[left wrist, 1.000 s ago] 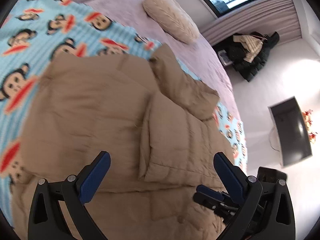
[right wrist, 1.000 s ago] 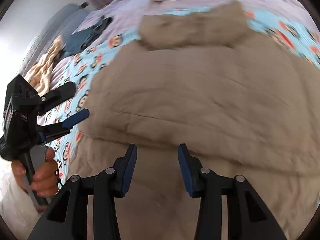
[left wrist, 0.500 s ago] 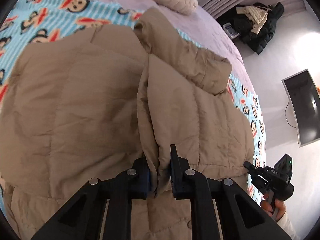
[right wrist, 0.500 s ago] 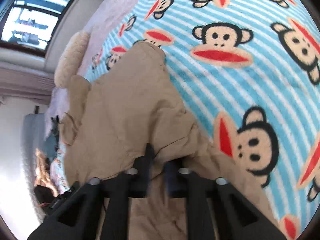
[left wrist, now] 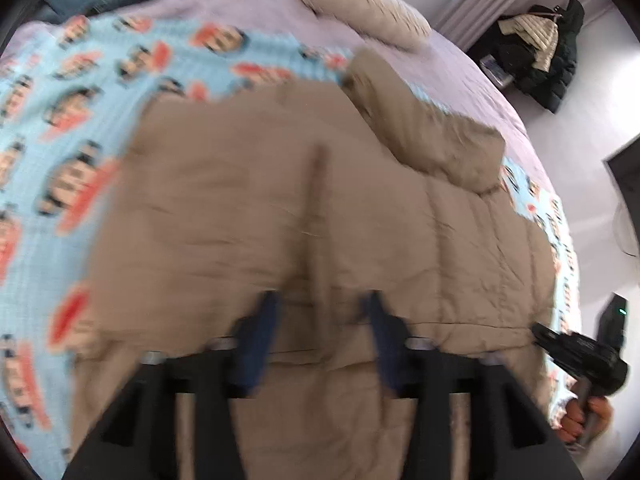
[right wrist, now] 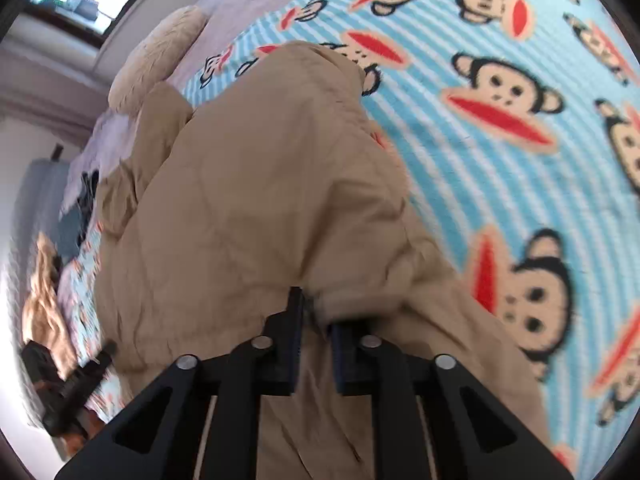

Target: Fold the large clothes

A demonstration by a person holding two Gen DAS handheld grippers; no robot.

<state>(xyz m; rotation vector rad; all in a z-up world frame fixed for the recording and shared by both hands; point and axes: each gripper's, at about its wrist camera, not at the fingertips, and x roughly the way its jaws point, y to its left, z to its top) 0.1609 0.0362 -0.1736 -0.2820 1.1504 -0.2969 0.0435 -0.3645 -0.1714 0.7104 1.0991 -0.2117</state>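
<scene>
Across the blanket (left wrist: 60, 128), at centre: tan coat (left wrist: 248, 200) spread flat, hood (left wrist: 424, 132) at 1 o'clock, pillow (left wrist: 360, 12) at 12. Left gripper (left wrist: 320, 316) low at 6 o'clock, blurred, jaws apart over the coat's fold ridge, gripping nothing. Right gripper (right wrist: 316, 320) clenched on a bunched coat edge, blanket at 3 o'clock.

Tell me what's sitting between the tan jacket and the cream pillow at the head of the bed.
Left wrist view: only bedding, monkey-print blanket then lavender sheet, between the jacket and the pillow.
</scene>
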